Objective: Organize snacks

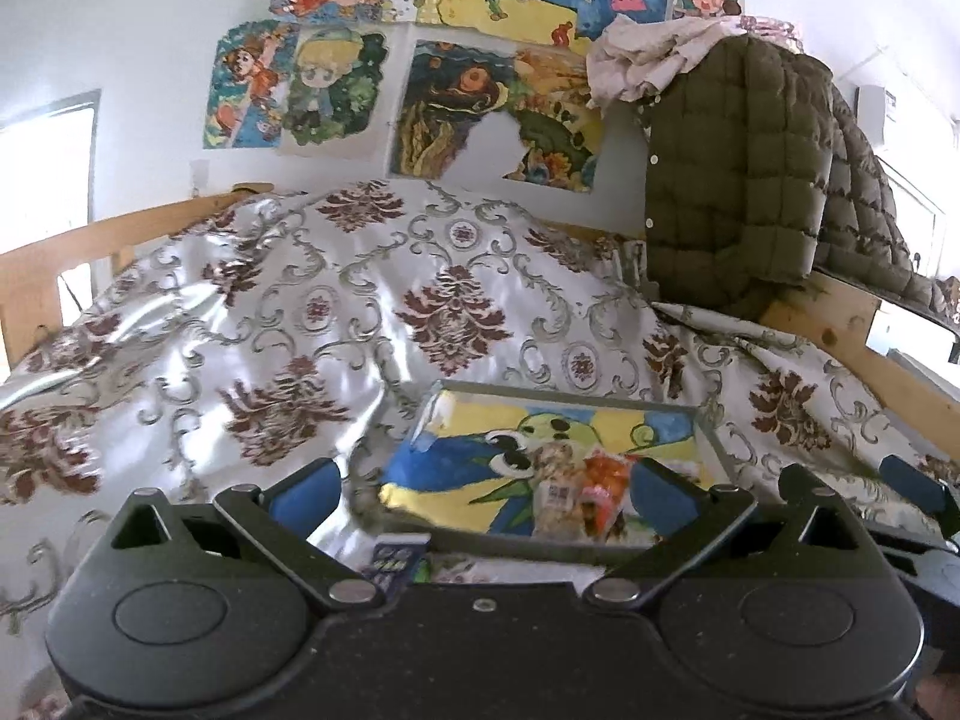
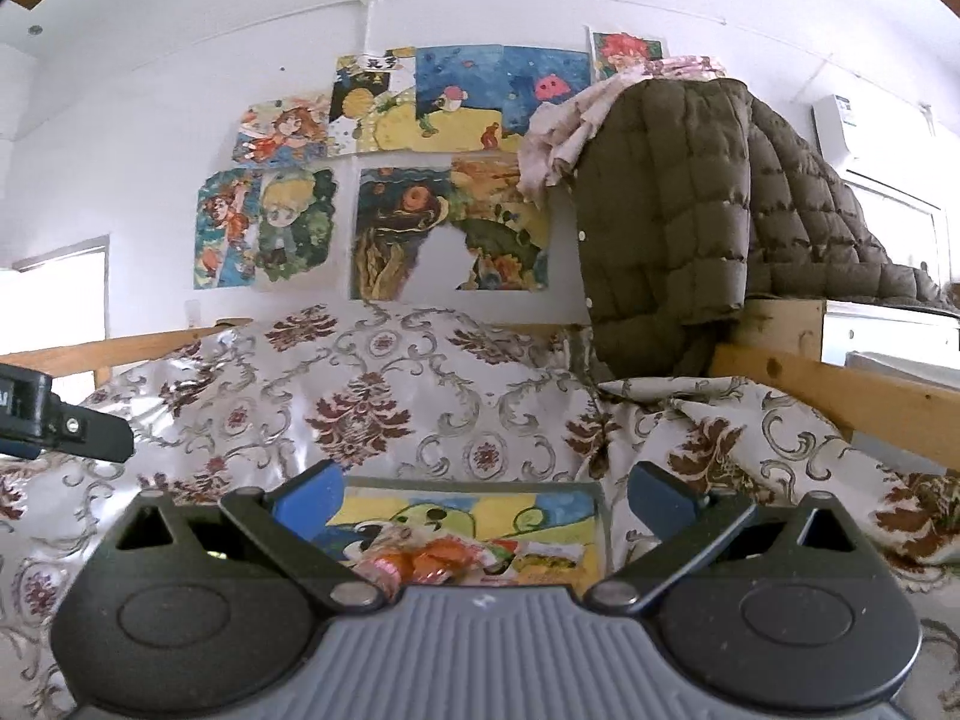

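Covering the bed, a patterned bedspread [image 1: 372, 300] under wall drawings [image 1: 492, 102], both grippers [image 1: 480, 498] [image 2: 483, 501] wide, empty

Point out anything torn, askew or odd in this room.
The dark swirly poster on the wall has a big ragged piece missing at its lower middle, so bare wall shows through. A green quilted jacket hangs slumped over the wooden bed frame. Both grippers are open and empty.

Left gripper [image 1: 486, 495] jaws spread wide, nothing between them; right gripper [image 2: 486, 501] likewise wide, empty, angled near level.
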A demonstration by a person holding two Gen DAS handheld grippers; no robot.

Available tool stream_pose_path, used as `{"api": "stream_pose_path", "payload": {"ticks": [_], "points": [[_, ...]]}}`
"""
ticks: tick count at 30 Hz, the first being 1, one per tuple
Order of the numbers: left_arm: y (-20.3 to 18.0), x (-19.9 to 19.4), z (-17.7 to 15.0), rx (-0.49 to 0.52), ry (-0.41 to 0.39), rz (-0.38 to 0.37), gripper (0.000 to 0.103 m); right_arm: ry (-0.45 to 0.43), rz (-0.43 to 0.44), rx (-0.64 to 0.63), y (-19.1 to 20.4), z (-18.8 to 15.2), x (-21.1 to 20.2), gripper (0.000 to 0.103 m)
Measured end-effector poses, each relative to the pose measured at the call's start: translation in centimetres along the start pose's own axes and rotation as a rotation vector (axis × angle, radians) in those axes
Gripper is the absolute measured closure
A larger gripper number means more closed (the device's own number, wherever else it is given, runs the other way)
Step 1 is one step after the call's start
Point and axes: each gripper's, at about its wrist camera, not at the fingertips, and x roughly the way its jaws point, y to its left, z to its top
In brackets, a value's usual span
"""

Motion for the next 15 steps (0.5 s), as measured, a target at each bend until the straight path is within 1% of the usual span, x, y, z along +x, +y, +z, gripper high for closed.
{"api": "stream_pose_path", "payload": {"ticks": [10, 15], "points": [[3.1, -4.2, -4.4, 0.014, 0.028, 0.038, 0.001, 0.069, 0.047, -0.011, 3.0, -1.5, -4.8, 0.000], [4.7, -5.5, -6.6, -0.010, 0.047, 0.043, 0.001, 0.109, 0.042, 0.005, 4.1, -2.4, -7.1, 0.000]]}}
